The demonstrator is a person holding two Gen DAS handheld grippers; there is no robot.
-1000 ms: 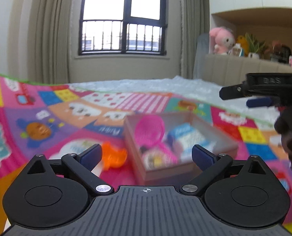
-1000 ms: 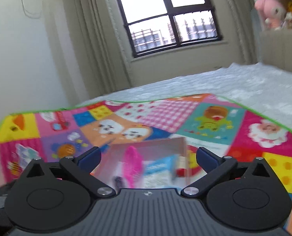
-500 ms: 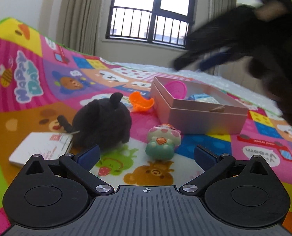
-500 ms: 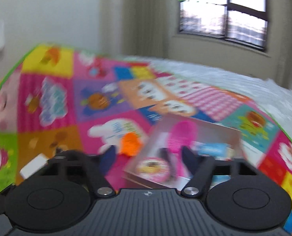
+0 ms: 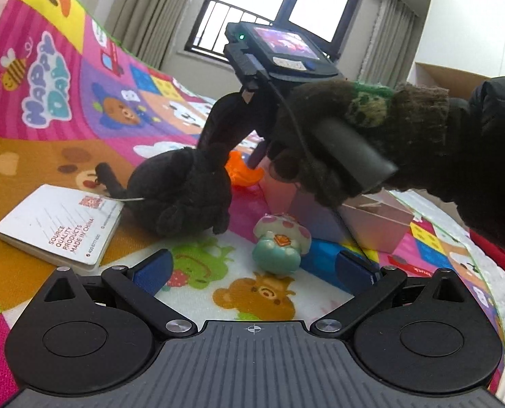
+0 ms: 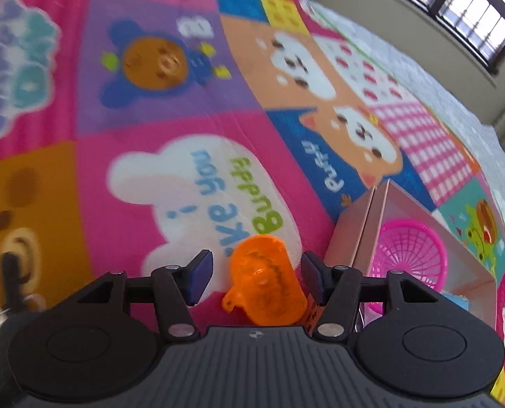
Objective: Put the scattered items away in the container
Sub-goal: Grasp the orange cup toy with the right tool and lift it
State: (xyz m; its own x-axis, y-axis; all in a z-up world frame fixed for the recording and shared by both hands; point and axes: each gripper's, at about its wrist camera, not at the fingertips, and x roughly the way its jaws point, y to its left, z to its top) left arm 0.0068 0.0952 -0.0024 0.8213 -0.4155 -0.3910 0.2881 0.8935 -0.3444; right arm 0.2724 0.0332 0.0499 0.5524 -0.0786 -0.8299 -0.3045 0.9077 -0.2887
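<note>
The step in hand looks like the pick-up of the orange plastic toy (image 6: 264, 289), which lies on the play mat (image 6: 123, 176) just beside the near wall of the pink box (image 6: 354, 234). The right gripper (image 6: 257, 277) is set down over it with its jaws apart, one blue pad on each side of the toy and a little daylight between pad and plastic on both sides, so it has hold of nothing yet. My reading is that the next move calls for closing squarely on the toy's rounded body, which looks smooth and could squirt out sideways, then lifting it clear of the box wall before carrying it over the rim and letting go. The left gripper (image 5: 254, 268) hovers low over the mat with its jaws wide and empty, facing the things that are not yet tidied: a mushroom figure (image 5: 281, 246) lying on the mat near the box corner, a black plush toy (image 5: 181, 193) beside it, and a white booklet (image 5: 60, 227) touching the plush's tag side. From the left wrist view the gloved right hand (image 5: 347, 136) hides most of the box. Inside the box a pink mesh basket (image 6: 408, 255) stands against the near wall, and a scrap of something light blue shows by it, too little to name
</note>
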